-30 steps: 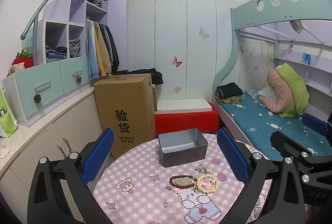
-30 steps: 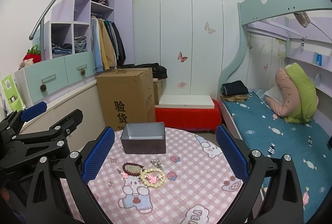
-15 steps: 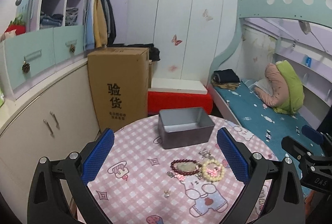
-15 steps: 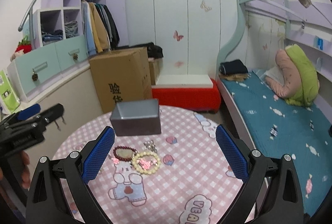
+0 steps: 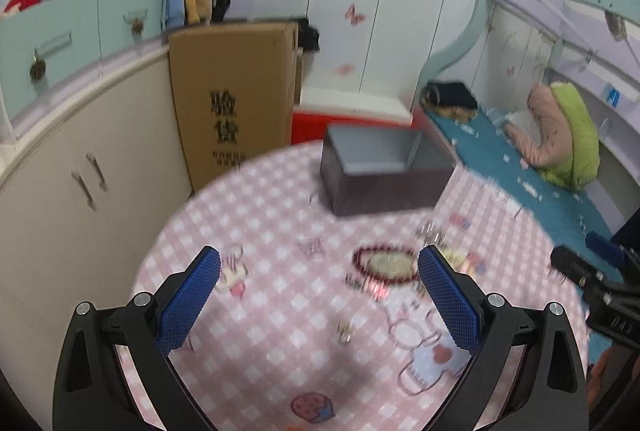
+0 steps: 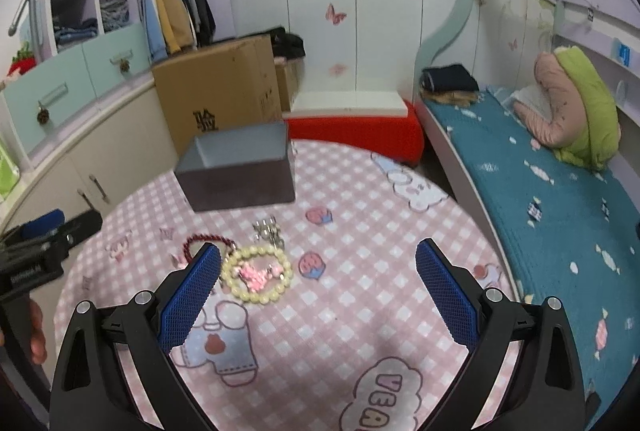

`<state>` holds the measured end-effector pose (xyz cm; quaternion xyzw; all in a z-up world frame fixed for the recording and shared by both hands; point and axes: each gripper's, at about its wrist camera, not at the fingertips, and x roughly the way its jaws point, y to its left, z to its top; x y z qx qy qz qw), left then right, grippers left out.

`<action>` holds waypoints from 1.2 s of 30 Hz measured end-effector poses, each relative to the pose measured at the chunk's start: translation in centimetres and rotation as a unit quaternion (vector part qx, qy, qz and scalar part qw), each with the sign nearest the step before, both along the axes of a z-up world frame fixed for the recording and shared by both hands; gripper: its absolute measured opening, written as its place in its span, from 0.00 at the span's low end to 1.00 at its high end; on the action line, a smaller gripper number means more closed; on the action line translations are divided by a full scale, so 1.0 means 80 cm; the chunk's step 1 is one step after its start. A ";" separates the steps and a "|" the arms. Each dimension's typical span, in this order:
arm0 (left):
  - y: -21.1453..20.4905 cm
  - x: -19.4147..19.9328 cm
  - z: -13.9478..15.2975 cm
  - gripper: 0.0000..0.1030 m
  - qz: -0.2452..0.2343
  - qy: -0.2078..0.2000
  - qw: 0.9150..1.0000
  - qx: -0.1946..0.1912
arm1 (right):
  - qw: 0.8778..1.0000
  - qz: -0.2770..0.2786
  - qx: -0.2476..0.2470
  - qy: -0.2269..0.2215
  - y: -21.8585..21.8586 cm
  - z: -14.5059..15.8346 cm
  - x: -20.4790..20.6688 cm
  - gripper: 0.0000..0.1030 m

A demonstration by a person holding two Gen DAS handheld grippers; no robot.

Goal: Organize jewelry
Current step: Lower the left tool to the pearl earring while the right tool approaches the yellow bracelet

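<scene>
An open grey metal box [image 5: 384, 167] [image 6: 240, 167] stands at the far side of a round table with a pink checked cloth [image 5: 280, 271] [image 6: 380, 271]. In front of it lie a dark red bead bracelet [image 5: 384, 263] [image 6: 208, 242], a cream bead bracelet [image 6: 258, 277] around a pink charm, a small silver piece [image 6: 270, 229] and a tiny earring [image 5: 345, 331]. My left gripper [image 5: 319, 271] hovers open above the cloth, the red bracelet just inside its right finger. My right gripper [image 6: 318, 269] is open too, the cream bracelet beside its left finger. Nothing is held.
A tall cardboard box [image 5: 236, 95] stands on the floor behind the table, with cream cabinets [image 5: 80, 167] to the left. A red bench [image 6: 356, 129] and a bed with a teal cover [image 6: 540, 191] lie behind and to the right. A hand [image 6: 36, 331] shows at the left edge.
Both grippers have tilted down and moved in closer over the table, so the box and jewelry now look larger. The left view is blurred by the motion. Both stay open.
</scene>
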<state>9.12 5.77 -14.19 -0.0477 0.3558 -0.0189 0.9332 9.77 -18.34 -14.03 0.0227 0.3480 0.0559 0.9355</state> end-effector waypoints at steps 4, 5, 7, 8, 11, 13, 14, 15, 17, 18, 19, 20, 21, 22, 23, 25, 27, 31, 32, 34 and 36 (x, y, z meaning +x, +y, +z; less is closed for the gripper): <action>-0.009 0.007 -0.045 0.93 -0.010 0.058 0.998 0.025 | 1.000 0.003 -0.001 0.026 0.003 -0.025 0.011 0.92; -0.011 0.008 -0.052 0.93 -0.012 0.067 0.997 0.030 | 0.999 0.003 -0.001 0.033 0.004 -0.032 0.013 0.92; -0.014 0.010 -0.070 0.93 -0.018 0.086 0.995 0.042 | 0.999 0.004 0.000 0.043 0.005 -0.044 0.016 0.92; -0.014 0.010 -0.075 0.93 -0.018 0.091 0.995 0.046 | 0.999 0.004 0.000 0.047 0.006 -0.048 0.017 0.92; -0.016 0.013 -0.088 0.93 -0.019 0.104 0.993 0.059 | 0.998 0.008 -0.002 0.060 0.011 -0.061 0.020 0.92; -0.016 0.015 -0.095 0.92 -0.021 0.111 0.992 0.063 | 0.998 0.011 -0.003 0.066 0.014 -0.065 0.021 0.92; -0.014 0.016 -0.097 0.92 -0.021 0.115 0.991 0.064 | 0.998 0.012 -0.004 0.069 0.015 -0.066 0.021 0.92; -0.013 0.016 -0.101 0.92 -0.021 0.120 0.991 0.062 | 0.997 0.013 -0.004 0.071 0.017 -0.069 0.022 0.92; -0.012 0.019 -0.104 0.92 -0.022 0.122 0.991 0.057 | 0.997 0.015 -0.005 0.074 0.019 -0.070 0.022 0.92; -0.010 0.019 -0.105 0.92 -0.022 0.121 0.991 0.053 | 0.997 0.015 -0.006 0.075 0.019 -0.071 0.023 0.92; -0.009 0.019 -0.106 0.92 -0.023 0.122 0.991 0.056 | 0.997 0.016 -0.006 0.076 0.020 -0.071 0.023 0.92; -0.009 0.020 -0.104 0.90 -0.024 0.122 0.991 0.055 | 0.997 0.017 -0.006 0.077 0.021 -0.072 0.024 0.92; -0.007 0.018 -0.103 0.85 -0.021 0.118 0.991 0.057 | 0.997 0.018 -0.007 0.078 0.022 -0.073 0.025 0.92; -0.006 0.019 -0.102 0.75 -0.020 0.115 0.991 0.057 | 0.997 0.018 -0.008 0.080 0.023 -0.074 0.026 0.92; -0.005 0.017 -0.099 0.70 -0.022 0.111 0.992 0.058 | 0.996 0.019 -0.008 0.081 0.024 -0.075 0.027 0.92; -0.003 0.015 -0.096 0.49 -0.028 0.105 0.992 0.059 | 0.996 0.022 -0.010 0.083 0.028 -0.076 0.029 0.92; -0.004 0.015 -0.094 0.36 -0.035 0.100 0.992 0.061 | 0.996 0.026 -0.014 0.084 0.033 -0.077 0.032 0.92; -0.004 0.011 -0.093 0.01 -0.041 0.090 0.993 0.065 | 0.995 0.046 -0.029 0.082 0.050 -0.080 0.037 0.92; -0.002 0.012 -0.093 0.00 -0.042 0.089 0.993 0.061 | 0.995 0.057 -0.033 0.079 0.057 -0.081 0.039 0.92; 0.001 0.012 -0.092 0.00 -0.047 0.089 0.994 0.045 | 0.994 0.070 -0.039 0.076 0.066 -0.084 0.042 0.92; 0.004 0.010 -0.092 0.00 -0.056 0.091 0.994 0.023 | 0.992 0.081 -0.051 0.077 0.078 -0.088 0.045 0.92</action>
